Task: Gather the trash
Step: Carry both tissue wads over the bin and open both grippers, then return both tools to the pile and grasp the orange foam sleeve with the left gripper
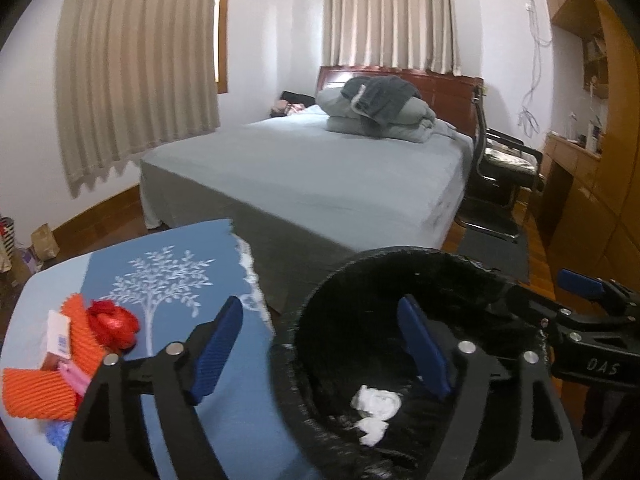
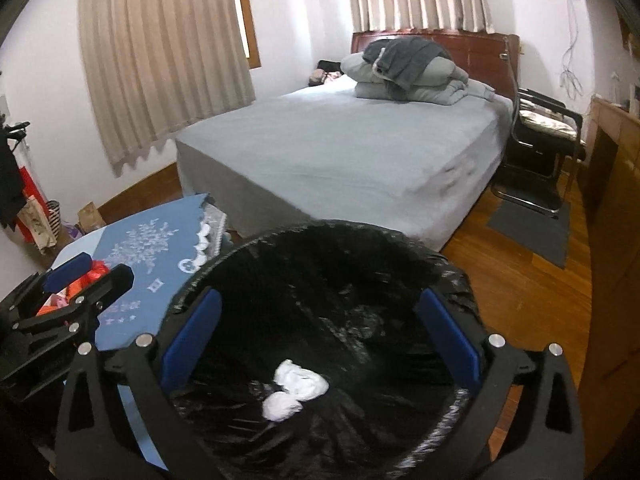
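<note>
A bin lined with a black bag [image 1: 316, 312] [image 2: 256, 248] stands beside the blue-clothed table [image 1: 224, 408]. Two white crumpled tissues [image 1: 374, 402] [image 2: 298, 388] lie at its bottom. My left gripper [image 1: 318, 305] is open over the bin's left rim, one finger above the table and one inside the bin, with nothing between them. My right gripper [image 2: 320, 296] is wide open above the bin's mouth, also empty. On the table's left lie an orange foam net [image 1: 40, 394], a red crumpled wrapper [image 1: 114, 322] and a small carton [image 1: 58, 338].
A bed [image 2: 340, 148] with folded bedding fills the room behind the bin. A black chair [image 2: 548, 128] and a dark mat [image 2: 532, 232] are on the wooden floor to the right, beside wooden cabinets [image 1: 592, 200]. Paper bags [image 1: 44, 240] stand by the left wall.
</note>
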